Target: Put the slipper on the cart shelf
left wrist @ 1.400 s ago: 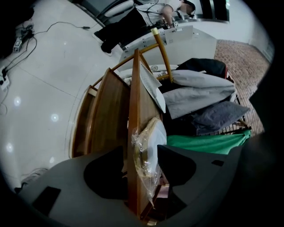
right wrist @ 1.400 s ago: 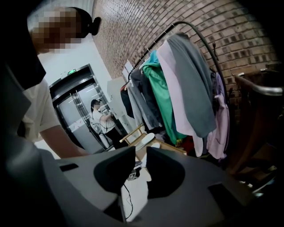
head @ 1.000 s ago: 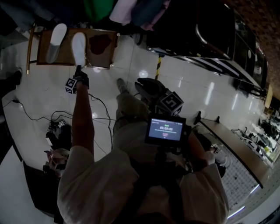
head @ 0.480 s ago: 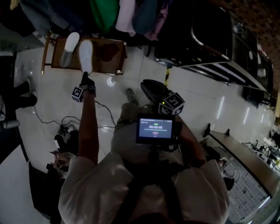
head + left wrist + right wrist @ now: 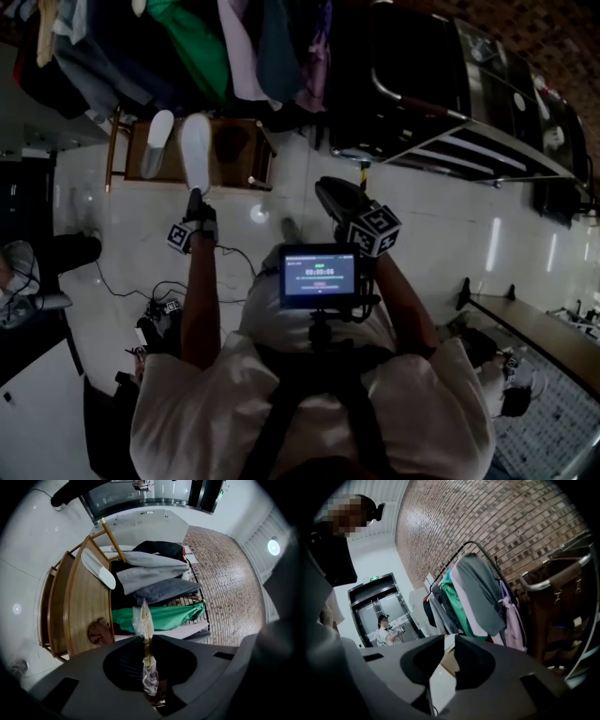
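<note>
- Left tongs (image 5: 146,637) are clamped on the slipper (image 5: 195,150) at its heel end. In the left gripper view it shows edge-on between the jaws, in what looks like clear wrap. That pinch should stay firm until the sole is down.
- Right tongs (image 5: 449,637) stand a little apart with nothing between them, close in front of the body. I would leave them out of this step.
- Slipper reaches out from the left tongs over the near edge of the shelf (image 5: 86,597). Whether its sole already touches the wood I cannot tell. It looks light and floppy, so lower the toe first and then lay the heel flat rather than dropping it.
- Shelf is a low wooden one on the cart, so the arm has to reach well down. Bring the tongs close to the wood before letting go.
- Other slipper (image 5: 157,142) lies just beside on the left, roughly parallel. Set this one down alongside it without overlapping or nudging it.
- Brown thing (image 5: 99,632) sits on the shelf to the right. The free strip between it and the other slipper is the place to aim for.
- Clothes (image 5: 192,56) hang above the far side of the shelf. Keep the toe short of them, so nothing snags when the tongs pull back.
</note>
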### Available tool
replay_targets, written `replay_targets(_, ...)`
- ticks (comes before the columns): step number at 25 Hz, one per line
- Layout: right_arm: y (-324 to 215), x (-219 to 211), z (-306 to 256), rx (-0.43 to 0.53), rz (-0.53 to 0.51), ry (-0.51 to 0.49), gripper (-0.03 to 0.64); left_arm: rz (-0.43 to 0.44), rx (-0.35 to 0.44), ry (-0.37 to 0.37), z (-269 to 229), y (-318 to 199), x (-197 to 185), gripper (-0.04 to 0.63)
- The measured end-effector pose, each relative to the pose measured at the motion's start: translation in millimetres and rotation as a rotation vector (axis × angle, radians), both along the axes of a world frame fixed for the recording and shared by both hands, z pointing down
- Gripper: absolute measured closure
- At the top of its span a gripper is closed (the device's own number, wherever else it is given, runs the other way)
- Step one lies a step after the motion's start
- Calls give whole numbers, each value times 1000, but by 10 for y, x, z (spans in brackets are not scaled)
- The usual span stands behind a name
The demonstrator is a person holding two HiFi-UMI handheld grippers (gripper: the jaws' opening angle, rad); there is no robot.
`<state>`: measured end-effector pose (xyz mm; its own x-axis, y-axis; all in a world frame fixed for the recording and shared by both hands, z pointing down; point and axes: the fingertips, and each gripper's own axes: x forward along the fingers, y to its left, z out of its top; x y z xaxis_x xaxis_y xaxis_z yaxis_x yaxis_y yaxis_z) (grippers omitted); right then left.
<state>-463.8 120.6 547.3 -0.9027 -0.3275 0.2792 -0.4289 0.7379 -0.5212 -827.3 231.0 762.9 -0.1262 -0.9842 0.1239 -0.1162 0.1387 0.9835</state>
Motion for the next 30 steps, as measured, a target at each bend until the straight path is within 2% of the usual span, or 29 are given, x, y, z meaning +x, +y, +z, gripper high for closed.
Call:
replay_targets(7,-212,732,16,21,48,19,532,29,24,10,-183,-212,641,543)
replay_targets(15,-492,1705,-163,73,126,17,534,139,55,24,-553,-462,1832,543)
replay_targets(21,-694,2430,-145,66,187,5,534,224,110,4,-852,-684,2658,543)
replay_targets(24,-755,2780,-113,62,198,3,534,228,154,8,-1047,-797,3014,543)
replay_targets(30,-773,3267,-155,78,210,10,534,221,225,16,-1322,-840,3467,545)
